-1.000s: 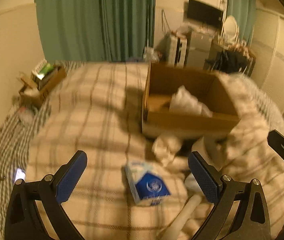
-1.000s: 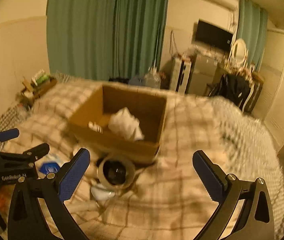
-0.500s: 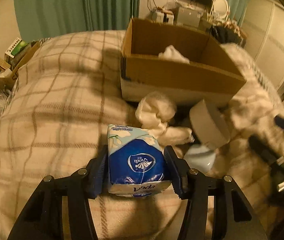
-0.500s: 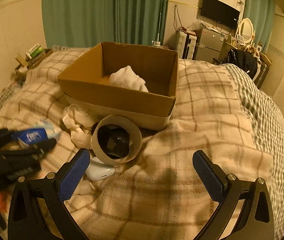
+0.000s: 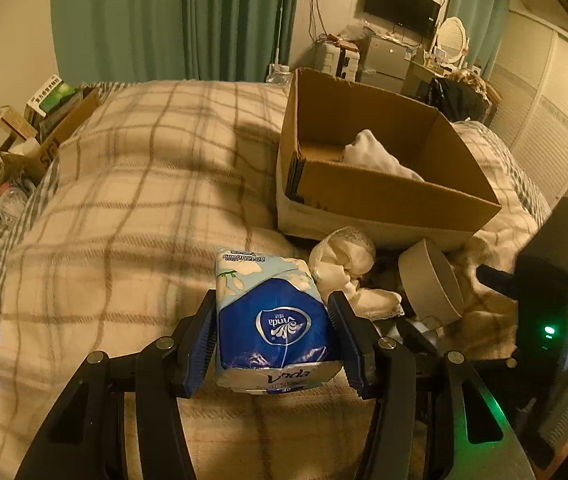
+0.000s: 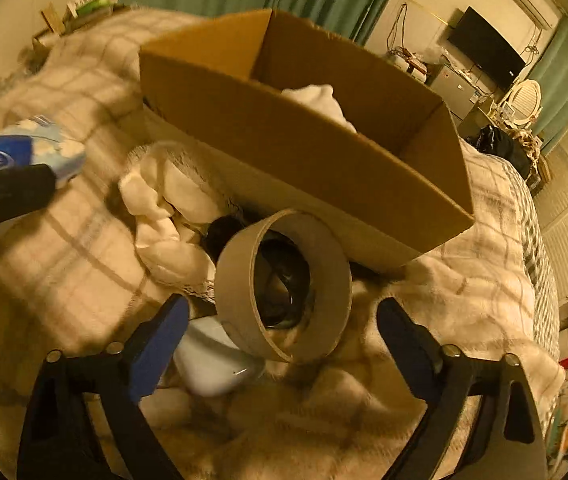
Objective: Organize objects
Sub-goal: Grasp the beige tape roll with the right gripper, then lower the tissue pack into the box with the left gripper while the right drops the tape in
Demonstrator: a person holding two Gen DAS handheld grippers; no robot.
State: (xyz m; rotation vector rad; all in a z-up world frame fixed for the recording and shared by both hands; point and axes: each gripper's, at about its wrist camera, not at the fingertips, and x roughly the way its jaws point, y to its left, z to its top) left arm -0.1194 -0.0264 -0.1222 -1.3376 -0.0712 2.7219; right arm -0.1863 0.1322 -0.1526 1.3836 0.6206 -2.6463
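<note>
My left gripper [image 5: 272, 330] is shut on a blue and white Vinda tissue pack [image 5: 274, 320] and holds it over the plaid blanket. The pack also shows at the left of the right wrist view [image 6: 16, 152]. My right gripper [image 6: 280, 326] is open, its jaws on either side of a grey cardboard ring [image 6: 284, 284] that lies on its side; the ring also shows in the left wrist view [image 5: 430, 284]. An open cardboard box [image 5: 384, 196] with a white cloth [image 5: 376, 156] inside stands behind; it also shows in the right wrist view [image 6: 304, 148].
Crumpled white cloth [image 6: 168, 216] lies between the pack and the ring. A small white case [image 6: 212, 364] lies under the ring. A black item [image 6: 284, 280] sits inside the ring. A box of clutter [image 5: 44, 120] stands at the bed's far left.
My left gripper closed on the tissue pack and lifted it slightly. My right gripper moved down and forward until its open jaws flank the cardboard ring.
</note>
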